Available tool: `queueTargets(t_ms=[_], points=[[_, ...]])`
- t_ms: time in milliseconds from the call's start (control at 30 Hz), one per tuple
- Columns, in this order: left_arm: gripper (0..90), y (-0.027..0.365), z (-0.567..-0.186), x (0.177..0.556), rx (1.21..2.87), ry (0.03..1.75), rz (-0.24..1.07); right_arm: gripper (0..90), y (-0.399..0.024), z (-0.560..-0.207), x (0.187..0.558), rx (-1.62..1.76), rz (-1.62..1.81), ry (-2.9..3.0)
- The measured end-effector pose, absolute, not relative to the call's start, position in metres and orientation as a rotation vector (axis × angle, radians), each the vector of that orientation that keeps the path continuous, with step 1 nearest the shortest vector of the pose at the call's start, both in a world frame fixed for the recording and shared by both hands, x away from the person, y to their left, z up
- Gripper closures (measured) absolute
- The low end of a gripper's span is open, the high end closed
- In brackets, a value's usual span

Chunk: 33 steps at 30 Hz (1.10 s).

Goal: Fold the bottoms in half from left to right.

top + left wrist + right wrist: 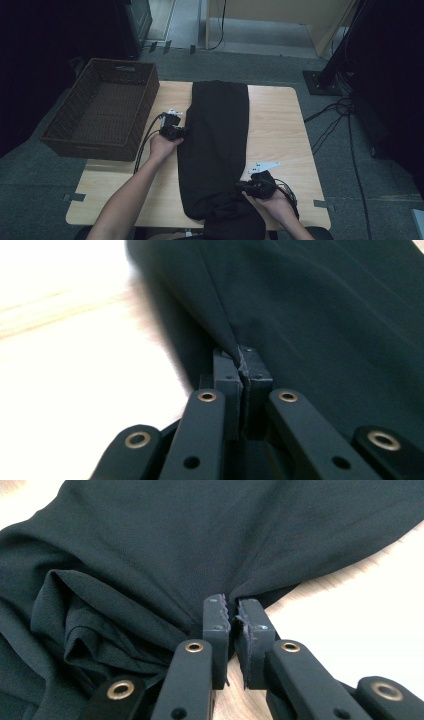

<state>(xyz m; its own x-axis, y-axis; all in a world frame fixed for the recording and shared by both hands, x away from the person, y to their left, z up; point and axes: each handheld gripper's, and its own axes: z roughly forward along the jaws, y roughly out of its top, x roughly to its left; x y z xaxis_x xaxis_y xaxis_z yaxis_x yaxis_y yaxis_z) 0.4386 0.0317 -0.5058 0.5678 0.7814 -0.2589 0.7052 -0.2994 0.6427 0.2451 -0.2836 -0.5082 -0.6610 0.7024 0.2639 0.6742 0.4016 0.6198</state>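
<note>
Light wooden table [280, 125]; grey carpet floor [250, 62], wicker basket [100, 107], dark surroundings, trailing cables [340, 125]

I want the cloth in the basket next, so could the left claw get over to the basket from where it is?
Probably yes: the left claw, shut on the black cloth, sits beside the open wicker basket, with bare table between them.

Left gripper [181, 131] clamped; right gripper [243, 187] clamped.

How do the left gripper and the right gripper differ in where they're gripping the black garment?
The left gripper pinches the black garment's left edge at mid-length; the right gripper pinches its right edge near the bunched near end. Left jaws meet tightly; right jaws show a slim gap. Both are shut on cloth.
</note>
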Motion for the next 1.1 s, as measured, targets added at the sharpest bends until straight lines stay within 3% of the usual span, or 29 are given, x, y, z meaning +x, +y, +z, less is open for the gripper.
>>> queueTargets(t_ms=[133,300,400,867,1100], points=[[89.9,0.034,-0.503,0.427,2.071,1.151,0.127,78.7,-0.285,-0.508,0.245,1.278,1.130,2.589],[89.9,0.042,-0.502,0.411,2.072,1.131,0.110,55.3,-0.294,-0.501,0.251,1.299,1.193,2.461],[89.9,0.046,-0.502,0.405,2.067,1.123,0.111,49.9,-0.299,-0.498,0.262,1.314,1.222,2.380],[89.5,0.043,-0.509,0.408,2.082,1.133,0.111,39.6,-0.305,-0.509,0.363,1.427,1.112,2.138],[89.5,0.043,-0.509,0.413,2.065,1.151,0.125,34.9,-0.283,-0.519,0.399,1.469,1.116,2.143]])
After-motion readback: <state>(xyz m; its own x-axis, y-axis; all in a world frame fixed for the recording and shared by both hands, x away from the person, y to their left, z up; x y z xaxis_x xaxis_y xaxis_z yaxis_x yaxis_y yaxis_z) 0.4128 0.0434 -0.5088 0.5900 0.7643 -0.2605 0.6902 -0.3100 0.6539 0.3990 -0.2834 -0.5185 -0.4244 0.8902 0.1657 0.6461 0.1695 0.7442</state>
